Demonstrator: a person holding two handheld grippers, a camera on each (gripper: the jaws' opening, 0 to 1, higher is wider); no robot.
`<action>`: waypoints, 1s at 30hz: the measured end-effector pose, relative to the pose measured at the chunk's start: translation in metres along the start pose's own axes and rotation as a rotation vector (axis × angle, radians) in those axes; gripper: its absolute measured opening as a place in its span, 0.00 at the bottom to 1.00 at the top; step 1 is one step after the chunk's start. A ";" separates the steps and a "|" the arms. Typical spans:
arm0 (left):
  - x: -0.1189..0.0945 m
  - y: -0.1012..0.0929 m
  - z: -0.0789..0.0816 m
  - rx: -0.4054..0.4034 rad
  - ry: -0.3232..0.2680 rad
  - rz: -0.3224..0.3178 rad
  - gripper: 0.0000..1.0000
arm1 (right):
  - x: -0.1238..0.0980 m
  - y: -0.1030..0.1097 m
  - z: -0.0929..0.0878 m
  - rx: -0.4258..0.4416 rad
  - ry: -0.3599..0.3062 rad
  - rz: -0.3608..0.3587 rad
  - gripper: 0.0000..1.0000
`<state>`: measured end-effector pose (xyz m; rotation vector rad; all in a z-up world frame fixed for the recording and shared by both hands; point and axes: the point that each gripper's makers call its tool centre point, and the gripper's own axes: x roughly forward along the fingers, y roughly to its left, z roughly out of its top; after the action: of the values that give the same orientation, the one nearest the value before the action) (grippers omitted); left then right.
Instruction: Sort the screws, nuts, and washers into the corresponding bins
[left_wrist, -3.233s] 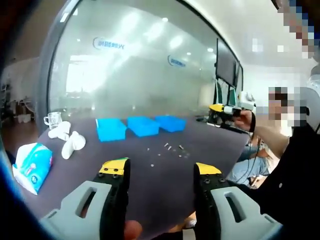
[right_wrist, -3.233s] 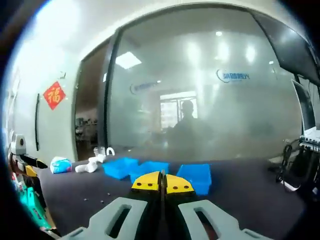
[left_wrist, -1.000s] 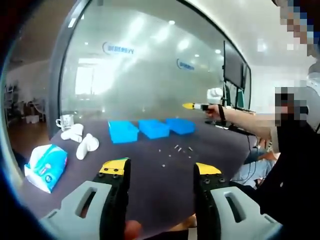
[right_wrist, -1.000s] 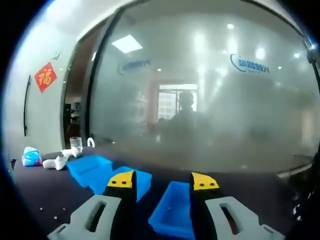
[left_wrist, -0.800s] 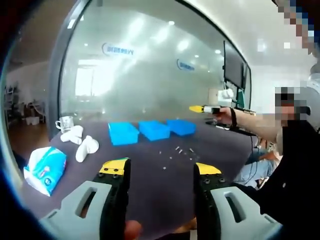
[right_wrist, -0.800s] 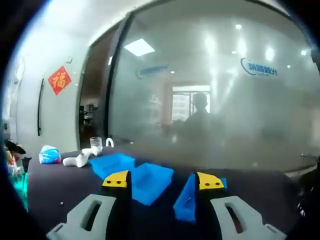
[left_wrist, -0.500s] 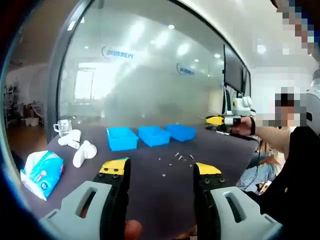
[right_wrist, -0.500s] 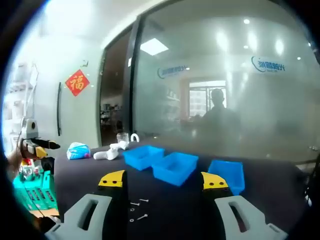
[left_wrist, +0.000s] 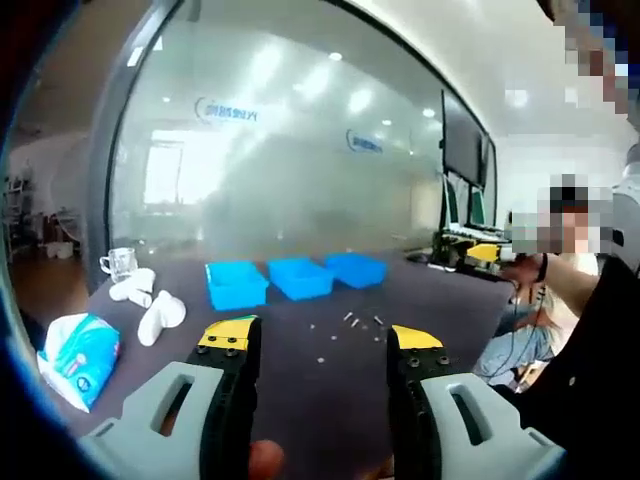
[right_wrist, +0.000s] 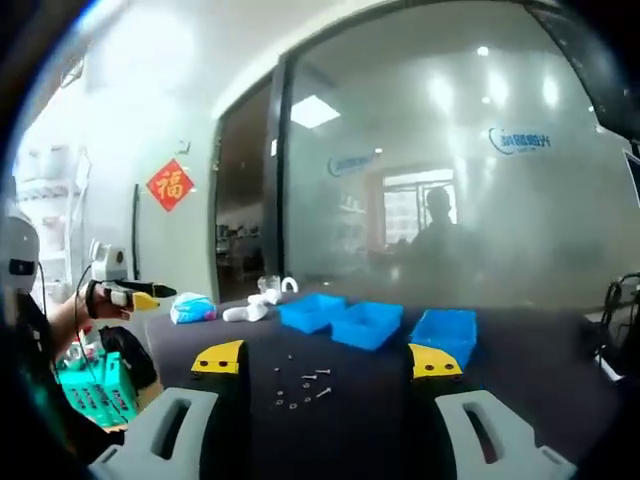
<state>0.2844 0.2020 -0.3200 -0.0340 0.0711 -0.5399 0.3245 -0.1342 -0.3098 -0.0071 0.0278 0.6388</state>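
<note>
Three blue bins (left_wrist: 300, 277) stand in a row on the dark table (left_wrist: 330, 390). Small screws, nuts and washers (left_wrist: 345, 322) lie scattered just in front of them. My left gripper (left_wrist: 320, 335) hovers open over the near table edge, nothing between its yellow-tipped jaws. At the far right a hand holds my right gripper (left_wrist: 480, 253) off the table's side. In the right gripper view the bins (right_wrist: 369, 324) and loose hardware (right_wrist: 305, 385) lie ahead of my open, empty right gripper (right_wrist: 327, 360). The left gripper (right_wrist: 130, 293) appears at the left, held in a hand.
A blue tissue pack (left_wrist: 75, 355), white lumpy objects (left_wrist: 150, 310) and a glass cup (left_wrist: 120, 263) sit at the table's left end. A frosted glass wall runs behind. A person sits at the right (left_wrist: 590, 330). A green crate (right_wrist: 90, 390) stands beside the table.
My right gripper has gone from shut to open and pulled back from the bins, so the loose hardware now lies ahead of it. The left gripper stays open with only slight camera shift.
</note>
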 end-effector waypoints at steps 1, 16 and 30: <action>0.001 -0.003 0.000 0.005 0.000 -0.006 0.49 | -0.005 -0.002 0.000 -0.012 -0.001 -0.008 0.57; 0.003 -0.010 -0.002 0.023 0.011 -0.040 0.49 | -0.027 -0.001 -0.014 0.009 0.058 0.035 0.57; 0.003 -0.018 -0.016 0.038 0.060 -0.074 0.49 | -0.017 0.002 -0.026 -0.031 0.194 0.145 0.56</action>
<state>0.2766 0.1847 -0.3350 0.0162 0.1183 -0.6161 0.3091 -0.1435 -0.3356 -0.0977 0.2073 0.7814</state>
